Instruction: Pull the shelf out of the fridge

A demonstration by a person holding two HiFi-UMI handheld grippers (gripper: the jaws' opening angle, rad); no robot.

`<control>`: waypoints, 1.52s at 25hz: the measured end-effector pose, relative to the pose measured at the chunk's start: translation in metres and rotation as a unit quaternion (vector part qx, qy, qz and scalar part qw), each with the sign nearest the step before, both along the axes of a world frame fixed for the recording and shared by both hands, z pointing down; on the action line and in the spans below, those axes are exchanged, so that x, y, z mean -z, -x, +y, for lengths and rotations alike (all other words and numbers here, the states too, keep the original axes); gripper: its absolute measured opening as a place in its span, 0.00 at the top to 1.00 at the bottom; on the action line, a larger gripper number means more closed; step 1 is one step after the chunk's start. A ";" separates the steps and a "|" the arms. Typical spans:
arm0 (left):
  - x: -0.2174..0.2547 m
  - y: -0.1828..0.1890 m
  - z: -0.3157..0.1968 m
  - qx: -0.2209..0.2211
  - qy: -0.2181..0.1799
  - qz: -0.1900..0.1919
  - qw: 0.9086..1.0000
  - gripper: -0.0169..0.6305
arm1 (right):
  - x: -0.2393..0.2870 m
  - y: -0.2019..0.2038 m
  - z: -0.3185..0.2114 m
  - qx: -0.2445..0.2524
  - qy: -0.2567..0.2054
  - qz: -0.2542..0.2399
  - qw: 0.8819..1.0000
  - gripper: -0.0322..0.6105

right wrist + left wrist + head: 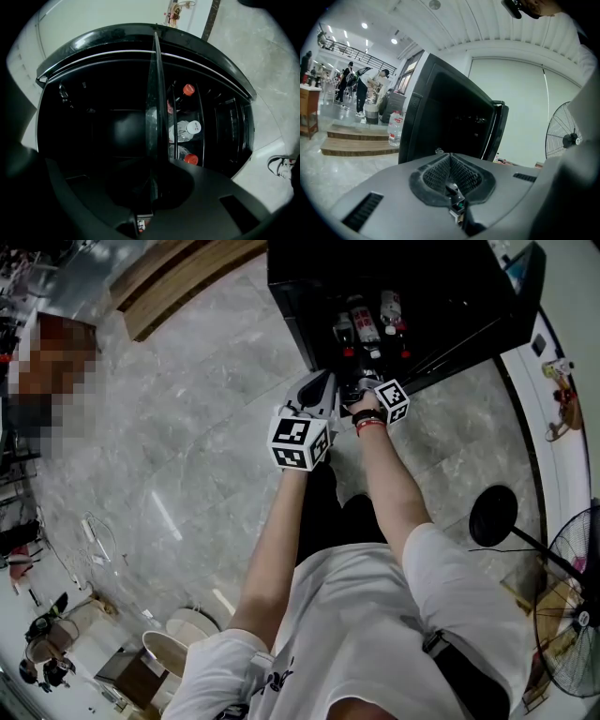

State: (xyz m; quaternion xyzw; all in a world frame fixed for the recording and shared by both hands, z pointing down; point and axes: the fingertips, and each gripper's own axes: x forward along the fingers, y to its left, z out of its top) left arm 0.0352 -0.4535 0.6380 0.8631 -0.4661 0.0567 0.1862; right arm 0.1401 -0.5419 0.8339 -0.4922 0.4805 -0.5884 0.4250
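The left gripper [451,161] hangs just outside the open black fridge [440,117], its jaws pressed together with nothing between them. Just to its right, the right gripper [152,180] reaches into the fridge, its jaws narrowed onto the front edge of the glass shelf [153,108], which shows edge-on and runs back into the dark interior. Bottles [190,127] with red and white caps sit on one side of the shelf. A floor fan [572,615] stands far right.

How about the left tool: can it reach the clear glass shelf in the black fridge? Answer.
Probably yes: the left tool, shut and empty, hovers at the open black fridge beside the right tool, which grips the clear glass shelf. Nothing visible blocks it.
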 end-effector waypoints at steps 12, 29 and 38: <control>0.012 -0.006 0.003 -0.010 -0.001 0.009 1.000 0.95 | 0.003 -0.003 0.027 0.001 0.002 0.001 1.000 0.90; 0.014 -0.004 0.023 -0.005 0.008 0.019 1.000 0.95 | 0.020 -0.009 0.071 0.024 -0.020 0.010 0.999 0.91; 0.024 -0.014 0.032 -0.011 -0.001 0.018 1.000 0.95 | 0.024 -0.016 0.096 0.025 -0.021 -0.016 0.999 0.91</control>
